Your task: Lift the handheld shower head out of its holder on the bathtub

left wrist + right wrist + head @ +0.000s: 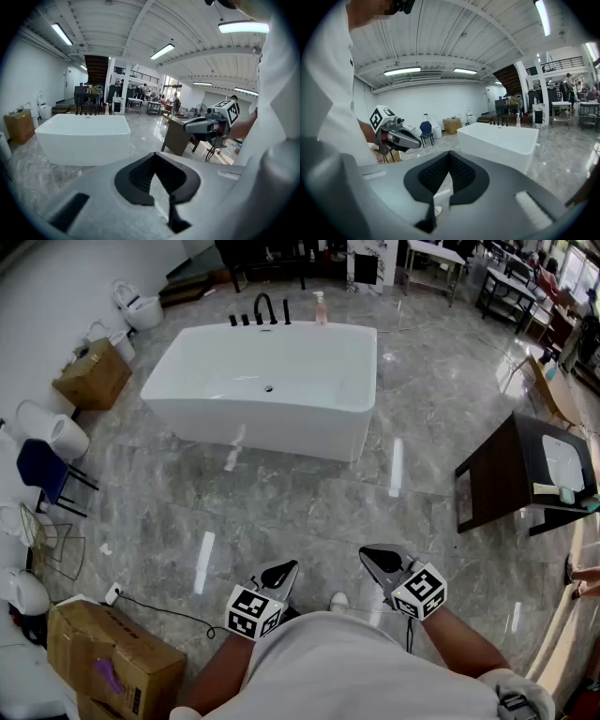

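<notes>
In the head view, the bathtub [262, 423] is seen far ahead. The shower head [286, 311] is likely the thin black stick on its far rim, by the tap [265, 307]. In the left gripper view, the left claw [154, 159] is shut on nothing. In the right gripper view, the right claw [449, 157] is shut and empty. The bathtub must be walked up to, and one claw opened before the shower head is reached.

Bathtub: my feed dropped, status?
Shut, empty: left gripper, right gripper. Well ahead: bathtub, black fittings on far rim untouched. Only floor between.
</notes>
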Motion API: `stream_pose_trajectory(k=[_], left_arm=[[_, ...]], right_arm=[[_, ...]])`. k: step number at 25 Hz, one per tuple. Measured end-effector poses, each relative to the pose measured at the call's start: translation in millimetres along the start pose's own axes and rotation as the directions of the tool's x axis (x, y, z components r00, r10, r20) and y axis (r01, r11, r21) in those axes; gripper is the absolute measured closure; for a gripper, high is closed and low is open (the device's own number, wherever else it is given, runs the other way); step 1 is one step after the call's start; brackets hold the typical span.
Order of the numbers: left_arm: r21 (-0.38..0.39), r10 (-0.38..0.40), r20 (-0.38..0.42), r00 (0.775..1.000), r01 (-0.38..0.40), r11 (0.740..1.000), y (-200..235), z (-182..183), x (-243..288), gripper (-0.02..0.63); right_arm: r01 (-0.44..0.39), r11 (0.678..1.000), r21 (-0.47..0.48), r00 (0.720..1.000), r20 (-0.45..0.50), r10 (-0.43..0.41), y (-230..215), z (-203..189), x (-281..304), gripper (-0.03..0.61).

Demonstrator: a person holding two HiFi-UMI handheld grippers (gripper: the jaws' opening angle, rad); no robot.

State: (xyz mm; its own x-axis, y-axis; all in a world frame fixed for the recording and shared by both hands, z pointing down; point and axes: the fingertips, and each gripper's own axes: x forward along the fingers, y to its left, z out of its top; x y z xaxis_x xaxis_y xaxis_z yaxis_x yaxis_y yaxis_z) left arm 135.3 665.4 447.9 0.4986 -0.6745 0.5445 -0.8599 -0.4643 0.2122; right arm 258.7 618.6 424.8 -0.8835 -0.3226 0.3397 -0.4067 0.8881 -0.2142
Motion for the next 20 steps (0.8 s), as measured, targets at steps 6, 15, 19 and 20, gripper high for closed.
stream_pose_trajectory(k=[6,15,19,20], left_arm=[[0.032,0.015,-0.002,1.0,-0.015,0.999,-11,9,17,0.607],[0.046,0.001,-0.008,1.0,0.0,0.999,-25,20,34,0.607],[0.034,-0.01,-0.021,1.0,0.011,0.999,-11,22,42,0.607],[0.036,-0.011,-0.019,1.0,0.012,0.999,-4,25,44,0.607]], right_arm=[[-0.003,1.0,-0.002,1.0,0.028,0.003,-13,-2,-18,0.568],[-0.029,1.0,0.009,0.999,0.024,0.028,-21,-13,-18,0.566],[-0.023,1.0,-0.006,0.999,0.028,0.023,-31,-9,-5,0.565],[-0.018,1.0,-0.002,0.999,0.035,0.018,-36,-6,-1,0.565]])
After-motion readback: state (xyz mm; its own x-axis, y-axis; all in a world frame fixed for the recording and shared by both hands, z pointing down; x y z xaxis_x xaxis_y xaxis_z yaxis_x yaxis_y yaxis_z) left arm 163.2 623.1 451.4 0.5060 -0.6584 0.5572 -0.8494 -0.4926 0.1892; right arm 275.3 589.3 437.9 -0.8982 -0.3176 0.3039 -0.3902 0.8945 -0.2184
